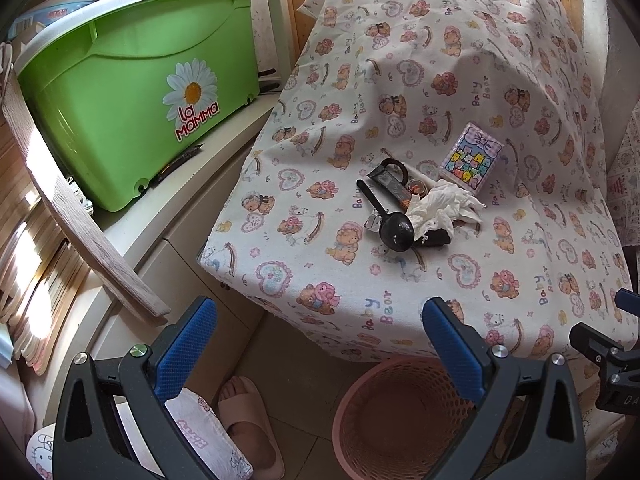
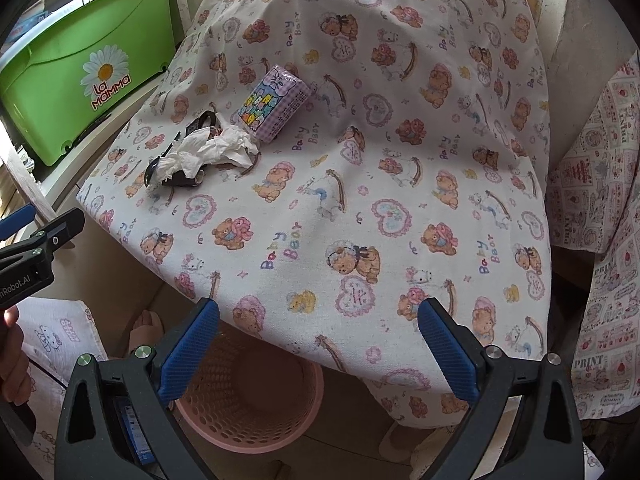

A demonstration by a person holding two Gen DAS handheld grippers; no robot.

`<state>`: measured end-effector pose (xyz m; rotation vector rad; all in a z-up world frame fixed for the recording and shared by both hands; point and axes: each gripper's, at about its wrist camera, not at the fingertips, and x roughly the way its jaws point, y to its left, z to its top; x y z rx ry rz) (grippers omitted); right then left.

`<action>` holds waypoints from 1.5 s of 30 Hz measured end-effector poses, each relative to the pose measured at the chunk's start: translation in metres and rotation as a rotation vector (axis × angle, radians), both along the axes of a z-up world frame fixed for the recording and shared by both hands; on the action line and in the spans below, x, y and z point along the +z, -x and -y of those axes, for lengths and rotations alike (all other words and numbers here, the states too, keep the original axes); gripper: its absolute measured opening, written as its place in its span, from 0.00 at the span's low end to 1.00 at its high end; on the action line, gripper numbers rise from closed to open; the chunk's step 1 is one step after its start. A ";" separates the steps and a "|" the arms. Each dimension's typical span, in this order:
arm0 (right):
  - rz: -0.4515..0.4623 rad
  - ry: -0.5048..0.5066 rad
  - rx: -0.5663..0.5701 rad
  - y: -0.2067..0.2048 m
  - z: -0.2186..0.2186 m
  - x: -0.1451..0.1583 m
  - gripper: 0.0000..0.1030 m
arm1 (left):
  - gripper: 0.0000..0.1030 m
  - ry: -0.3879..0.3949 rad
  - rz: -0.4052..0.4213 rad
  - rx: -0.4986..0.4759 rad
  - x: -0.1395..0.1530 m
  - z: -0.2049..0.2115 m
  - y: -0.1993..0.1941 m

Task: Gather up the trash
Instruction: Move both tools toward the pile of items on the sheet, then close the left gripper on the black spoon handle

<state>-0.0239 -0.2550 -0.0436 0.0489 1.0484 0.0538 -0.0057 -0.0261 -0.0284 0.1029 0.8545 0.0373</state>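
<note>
A: On the bear-print white tablecloth, what was the trash?
B: Crumpled white tissue draped over a black plastic scoop, dark wrapper scraps touching it. Purple gingham tissue pack just beside the pile.
A: Bin?
B: Pink perforated plastic basket was on the floor at the table edge, below both grippers.
A: Grippers?
B: Left gripper had blue pads spread wide, nothing between. Right gripper the same, gaping and empty. Both well apart from the pile.
A: Anything else?
B: Green plastic tub with daisy sticker sat on the white counter to the left.
</note>
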 end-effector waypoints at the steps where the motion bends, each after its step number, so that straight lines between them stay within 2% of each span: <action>1: 0.002 -0.006 -0.003 0.001 0.001 0.001 0.97 | 0.98 -0.006 0.007 0.000 0.001 0.001 0.001; 9: 0.020 -0.013 -0.012 0.002 0.004 0.005 0.96 | 0.98 -0.016 0.044 -0.003 0.010 0.002 0.000; 12: 0.024 -0.017 -0.003 0.001 0.005 0.008 0.94 | 0.90 -0.008 0.022 -0.018 0.017 0.003 -0.012; 16: 0.036 -0.044 0.033 -0.010 0.003 0.022 0.90 | 0.80 0.053 -0.050 -0.067 0.034 0.006 -0.037; 18: 0.043 -0.077 0.036 -0.019 0.004 0.033 0.88 | 0.76 0.066 -0.069 -0.081 0.045 0.008 -0.051; 22: 0.025 -0.211 0.046 -0.045 0.010 0.047 0.80 | 0.75 0.102 -0.089 -0.084 0.056 0.008 -0.074; 26: 0.012 -0.272 0.041 -0.069 0.013 0.050 0.70 | 0.74 0.063 -0.067 -0.055 0.046 0.002 -0.085; 29: -0.002 -0.283 0.036 -0.085 0.012 0.040 0.64 | 0.74 0.051 -0.078 -0.036 0.026 -0.005 -0.088; 31: -0.009 -0.298 0.028 -0.091 0.013 0.028 0.63 | 0.67 0.081 -0.140 -0.043 0.010 -0.007 -0.093; 33: -0.033 -0.307 0.009 -0.097 0.014 0.014 0.60 | 0.65 0.155 -0.188 -0.062 0.003 -0.009 -0.095; 35: -0.070 -0.318 -0.004 -0.104 0.014 0.003 0.59 | 0.62 0.190 -0.192 -0.066 0.003 -0.008 -0.099; 36: -0.071 -0.317 -0.005 -0.106 0.014 0.000 0.59 | 0.57 0.204 -0.188 -0.068 0.006 -0.006 -0.104; 39: -0.043 -0.288 -0.020 -0.115 0.013 0.000 0.59 | 0.52 0.254 -0.197 -0.054 0.013 -0.004 -0.128; 42: -0.041 -0.268 -0.019 -0.128 0.010 -0.001 0.59 | 0.45 0.314 -0.271 -0.051 0.009 -0.003 -0.152; 45: -0.044 -0.263 -0.022 -0.134 0.008 -0.003 0.59 | 0.35 0.254 -0.357 -0.079 -0.004 0.010 -0.166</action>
